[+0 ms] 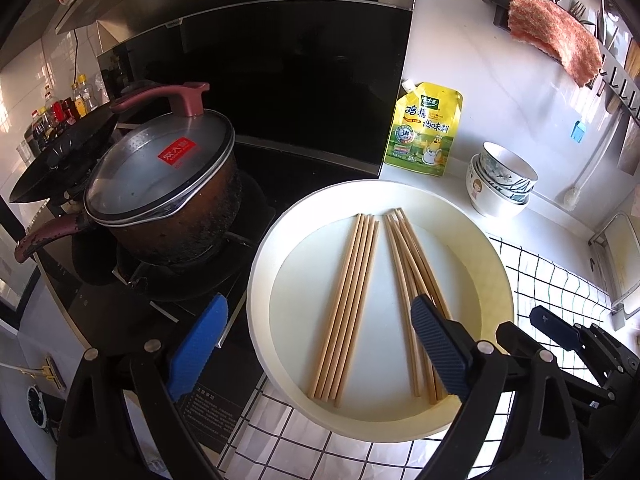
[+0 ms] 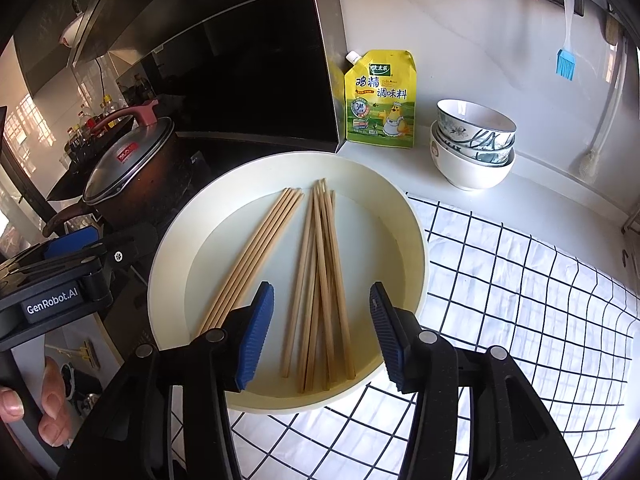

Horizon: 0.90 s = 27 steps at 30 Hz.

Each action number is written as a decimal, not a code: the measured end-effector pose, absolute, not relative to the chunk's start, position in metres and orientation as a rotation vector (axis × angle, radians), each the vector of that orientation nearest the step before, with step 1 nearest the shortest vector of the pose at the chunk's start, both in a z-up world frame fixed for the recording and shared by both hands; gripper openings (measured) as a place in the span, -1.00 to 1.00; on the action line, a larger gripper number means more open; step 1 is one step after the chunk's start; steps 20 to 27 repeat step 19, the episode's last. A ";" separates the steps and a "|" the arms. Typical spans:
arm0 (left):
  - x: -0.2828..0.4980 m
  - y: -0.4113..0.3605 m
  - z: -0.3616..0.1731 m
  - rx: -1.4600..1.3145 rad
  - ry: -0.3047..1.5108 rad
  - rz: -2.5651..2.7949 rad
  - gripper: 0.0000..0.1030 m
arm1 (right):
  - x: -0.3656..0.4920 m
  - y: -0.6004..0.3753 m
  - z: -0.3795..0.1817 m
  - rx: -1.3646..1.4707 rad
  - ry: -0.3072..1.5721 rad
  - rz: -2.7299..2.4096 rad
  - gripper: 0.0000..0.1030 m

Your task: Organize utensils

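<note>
Both claws were spread and empty: the left claw point(image 1: 320, 332) and the right claw point(image 2: 322, 320) hovered over the near rim of a cream tray point(image 2: 416, 240). Ahead of them, two bundles of wooden chopsticks point(image 2: 320, 280) lay inside it.

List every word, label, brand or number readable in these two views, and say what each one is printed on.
"GenRobot.AI": on the black body of the left gripper.
"鸡精 调味料": large characters on the yellow seasoning pouch.
"太太乐": green brand badge on the same pouch.
"3H": appears in the pouch's round badge; the small print around it is unreadable.
Red label on the pot lid: white characters, too blurred.
Black sticker under the round tray: too small.
</note>
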<state>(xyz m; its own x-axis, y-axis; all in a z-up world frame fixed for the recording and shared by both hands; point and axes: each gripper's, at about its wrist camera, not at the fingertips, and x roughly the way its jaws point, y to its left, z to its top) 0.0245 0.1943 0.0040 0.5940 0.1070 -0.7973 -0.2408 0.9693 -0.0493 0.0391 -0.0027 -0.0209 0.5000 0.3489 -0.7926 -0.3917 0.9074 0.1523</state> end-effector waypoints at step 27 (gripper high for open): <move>0.027 0.194 0.000 -0.155 0.932 0.195 0.84 | 0.037 -0.003 -0.022 -0.046 0.950 0.445 -0.07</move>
